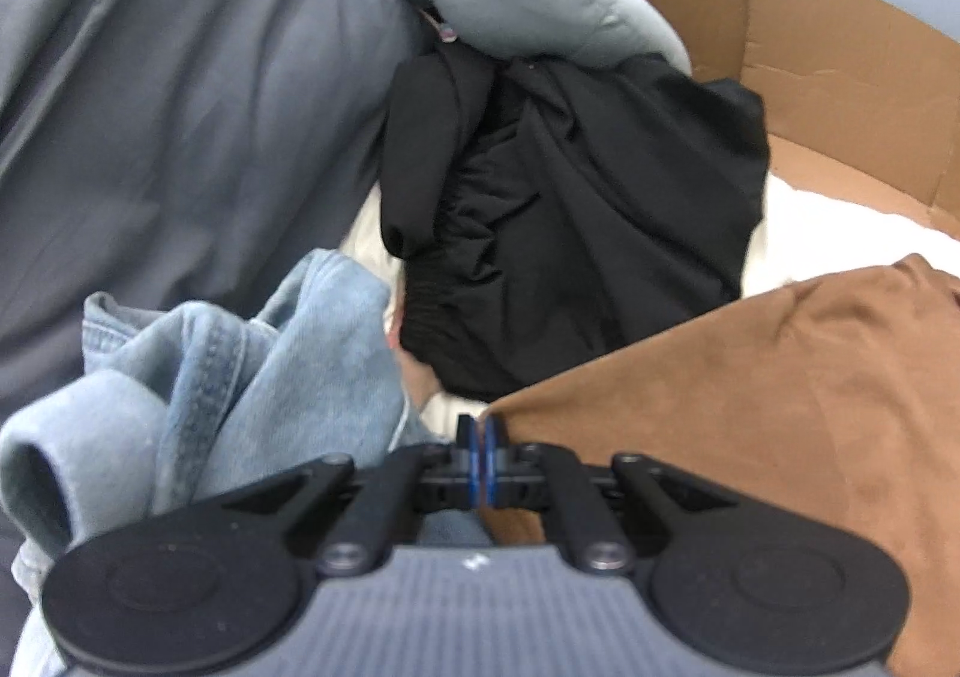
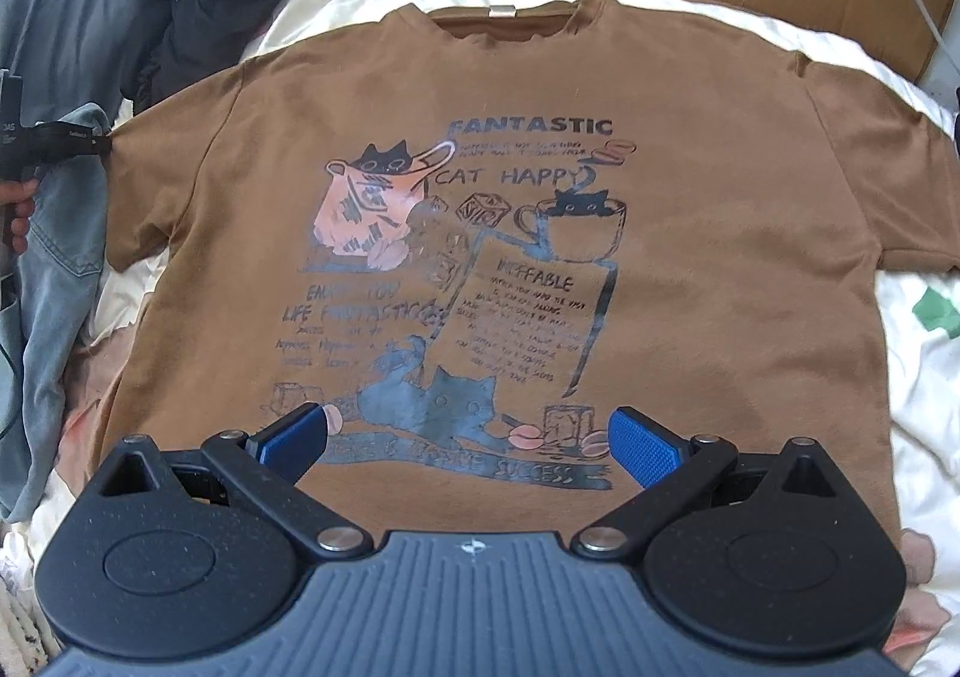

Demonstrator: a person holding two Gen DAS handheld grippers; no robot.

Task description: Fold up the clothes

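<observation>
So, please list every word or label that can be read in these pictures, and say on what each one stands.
All are in the print on the brown T-shirt:
"FANTASTIC"
"CAT HAPPY"
"INEFFABLE", heading the drawn page
"LIFE FANTASTIC", partly smeared
"SUCCESS", ending the bottom banner; the words before it are blurred
The small lines under these headings are too small to read.
The neck tag shows no readable text.
White marks on the left gripper are too small to read.
The left wrist view shows no text.

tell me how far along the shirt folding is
Early. Done: the brown t-shirt lies spread flat, print up, on the white bedding. In hand: the left gripper is shut on the edge of its sleeve, while the right gripper hangs open over the hem. Left: no fold made yet, and the jeans and black garment sit crumpled beside it.
</observation>
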